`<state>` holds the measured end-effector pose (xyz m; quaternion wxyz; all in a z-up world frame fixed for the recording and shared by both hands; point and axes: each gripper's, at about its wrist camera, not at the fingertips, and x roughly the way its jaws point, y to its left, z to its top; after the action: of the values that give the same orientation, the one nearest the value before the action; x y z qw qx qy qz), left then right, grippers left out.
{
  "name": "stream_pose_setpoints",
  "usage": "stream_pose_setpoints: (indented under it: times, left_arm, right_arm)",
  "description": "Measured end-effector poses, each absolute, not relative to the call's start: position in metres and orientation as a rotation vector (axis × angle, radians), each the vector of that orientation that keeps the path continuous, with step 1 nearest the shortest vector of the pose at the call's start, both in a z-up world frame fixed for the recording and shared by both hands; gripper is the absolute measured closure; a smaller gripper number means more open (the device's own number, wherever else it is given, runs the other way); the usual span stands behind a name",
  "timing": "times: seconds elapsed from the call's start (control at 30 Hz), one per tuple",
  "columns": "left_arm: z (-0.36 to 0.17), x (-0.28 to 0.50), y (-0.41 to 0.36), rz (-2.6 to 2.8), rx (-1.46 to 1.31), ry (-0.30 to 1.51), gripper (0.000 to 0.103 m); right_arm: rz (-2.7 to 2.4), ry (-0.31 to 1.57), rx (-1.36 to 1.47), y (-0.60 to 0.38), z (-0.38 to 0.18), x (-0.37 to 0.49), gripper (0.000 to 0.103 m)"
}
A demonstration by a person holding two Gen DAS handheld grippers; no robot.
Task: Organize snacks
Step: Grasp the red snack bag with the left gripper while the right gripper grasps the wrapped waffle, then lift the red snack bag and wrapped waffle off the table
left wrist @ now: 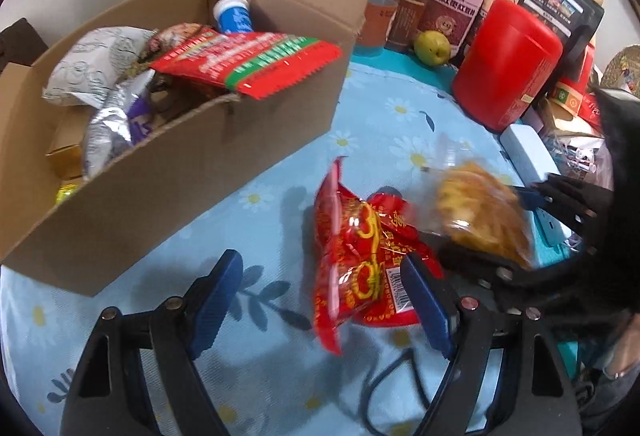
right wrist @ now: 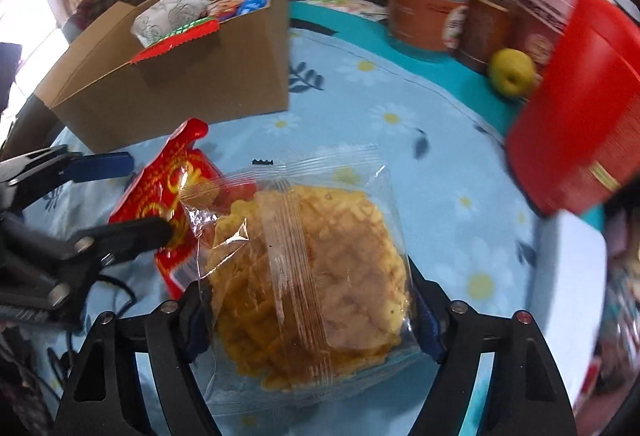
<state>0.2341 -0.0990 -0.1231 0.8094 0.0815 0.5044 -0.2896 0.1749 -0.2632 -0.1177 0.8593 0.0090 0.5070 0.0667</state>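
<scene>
A clear bag of yellow crisps (right wrist: 312, 276) sits between the fingers of my right gripper (right wrist: 306, 288), and both pads press on its sides. In the left wrist view the same clear bag (left wrist: 480, 216) hangs blurred in the right gripper (left wrist: 496, 228). A red snack packet (left wrist: 356, 260) lies on the blue daisy cloth, inside my open left gripper (left wrist: 322, 264) and close to its right pad. The right wrist view shows the red packet (right wrist: 176, 180) between the left gripper's (right wrist: 148, 196) spread fingers. An open cardboard box (left wrist: 200, 176) holds several snack packets at the back left.
A red canister (left wrist: 508, 64) stands to the right with a yellow-green fruit (left wrist: 432, 48) beside it. Jars and dark pouches (left wrist: 420, 8) line the back wall. A pale blue box (left wrist: 524, 152) lies at the right edge. A black cable (left wrist: 380, 388) runs under my left gripper.
</scene>
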Motion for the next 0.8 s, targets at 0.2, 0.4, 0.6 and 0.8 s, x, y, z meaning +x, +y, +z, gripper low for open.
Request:
stream_pose_setpoints:
  times: [0.2, 0.4, 0.6, 0.8]
  left_arm:
    - [-0.137, 0.240, -0.108, -0.630, 0.178, 1.096, 0.023]
    - [-0.136, 0.236, -0.108, -0.656, 0.177, 1.069, 0.062]
    - [-0.133, 0.220, -0.106, -0.678, 0.218, 1.070, 0.065]
    - [-0.125, 0.191, -0.088, -0.696, 0.214, 1.095, 0.065]
  right_arm:
    - [0.069, 1.035, 0.035, -0.270, -0.111, 0.147, 0.024]
    - [0.033, 1.017, 0.043, -0.267, -0.107, 0.137, 0.024]
    - [0.020, 0.999, 0.056, -0.260, -0.100, 0.123, 0.024]
    - [0.062, 0.956, 0.046, -0.239, -0.087, 0.100, 0.024]
